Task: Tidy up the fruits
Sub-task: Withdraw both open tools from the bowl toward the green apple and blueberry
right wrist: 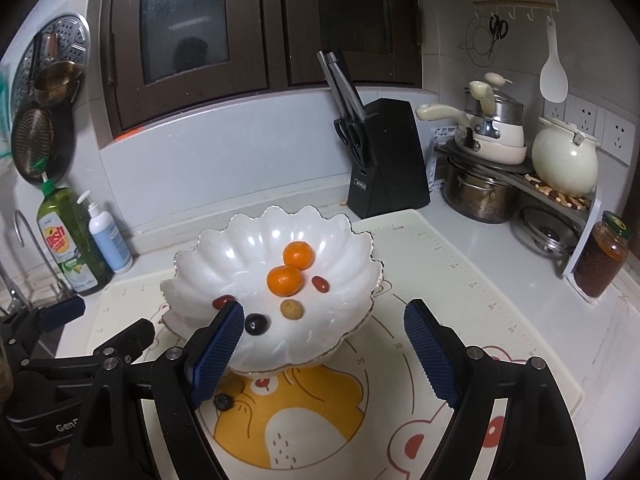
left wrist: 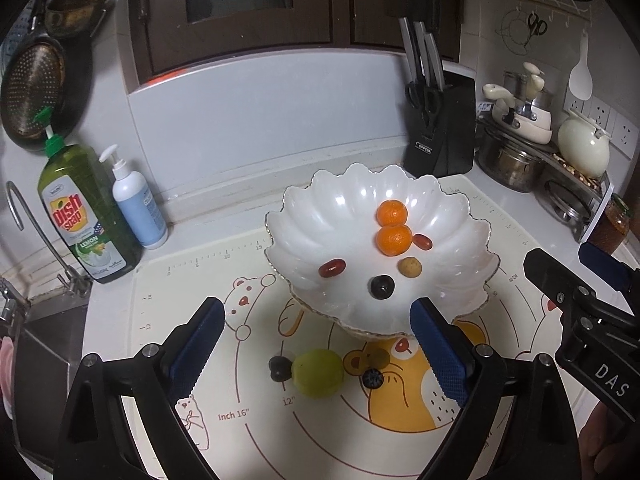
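At the far left of the white worktop [left wrist: 500, 208] stands a green dish-soap bottle with a pump [left wrist: 80, 216], and just beside it a smaller white and blue pump bottle [left wrist: 136, 208]. A cream mat printed with cartoon bears and ruler marks [left wrist: 248, 412] covers the middle of the worktop. The left tool [left wrist: 316, 344] hangs over the mat with its blue-padded jaws spread wide and nothing between them. Below it on the mat lie a dark round fruit [left wrist: 279, 368], touching a pale green round fruit [left wrist: 318, 374], then a small blueberry [left wrist: 373, 379] a little apart. Beyond these sits a white scalloped glass bowl [left wrist: 320, 216] holding two small oranges [left wrist: 393, 227] that touch, two red oblong fruits [left wrist: 332, 268], a tan round fruit [left wrist: 409, 267] and a dark round fruit. The right tool [right wrist: 324, 344] hovers over the bowl's near rim, jaws apart and empty. Further right stand a black knife block [right wrist: 384, 176], stacked steel pots [right wrist: 480, 192] and a jar of amber preserve [right wrist: 600, 256].
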Demonstrator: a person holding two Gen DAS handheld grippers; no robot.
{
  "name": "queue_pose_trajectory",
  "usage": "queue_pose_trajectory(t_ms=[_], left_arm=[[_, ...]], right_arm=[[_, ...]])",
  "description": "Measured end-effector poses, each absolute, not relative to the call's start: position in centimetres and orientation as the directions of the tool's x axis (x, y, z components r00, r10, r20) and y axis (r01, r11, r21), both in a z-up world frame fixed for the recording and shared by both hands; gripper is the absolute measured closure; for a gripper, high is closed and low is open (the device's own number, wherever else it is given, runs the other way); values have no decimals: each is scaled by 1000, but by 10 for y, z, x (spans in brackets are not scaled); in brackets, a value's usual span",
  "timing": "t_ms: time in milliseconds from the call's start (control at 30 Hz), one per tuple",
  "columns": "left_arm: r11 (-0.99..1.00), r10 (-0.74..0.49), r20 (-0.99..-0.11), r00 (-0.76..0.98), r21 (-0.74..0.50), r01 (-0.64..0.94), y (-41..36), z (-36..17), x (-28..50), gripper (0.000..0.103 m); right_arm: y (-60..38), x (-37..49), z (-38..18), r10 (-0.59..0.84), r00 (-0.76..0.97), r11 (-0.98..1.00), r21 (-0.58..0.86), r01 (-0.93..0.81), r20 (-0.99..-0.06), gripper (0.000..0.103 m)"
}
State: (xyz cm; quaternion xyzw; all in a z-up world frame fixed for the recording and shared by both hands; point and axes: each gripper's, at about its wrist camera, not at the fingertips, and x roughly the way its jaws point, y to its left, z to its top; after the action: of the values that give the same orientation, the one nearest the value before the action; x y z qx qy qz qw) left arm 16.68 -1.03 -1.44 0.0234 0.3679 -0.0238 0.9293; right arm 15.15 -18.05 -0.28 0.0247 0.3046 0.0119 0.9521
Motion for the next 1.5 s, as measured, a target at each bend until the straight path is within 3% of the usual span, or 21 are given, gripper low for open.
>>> queue_pose_trajectory(t_ms=[833,1500], left_arm=[[998,-30,-658,753,26,63,-2,-8,132,9],[994,-47,-710,702,35,102,-5,-55,138,25]], right_arm=[[-170,120,0,48,815,998,68,-10,-577,20],[-167,123,-38,48,769,998,69,-5,-638,20]])
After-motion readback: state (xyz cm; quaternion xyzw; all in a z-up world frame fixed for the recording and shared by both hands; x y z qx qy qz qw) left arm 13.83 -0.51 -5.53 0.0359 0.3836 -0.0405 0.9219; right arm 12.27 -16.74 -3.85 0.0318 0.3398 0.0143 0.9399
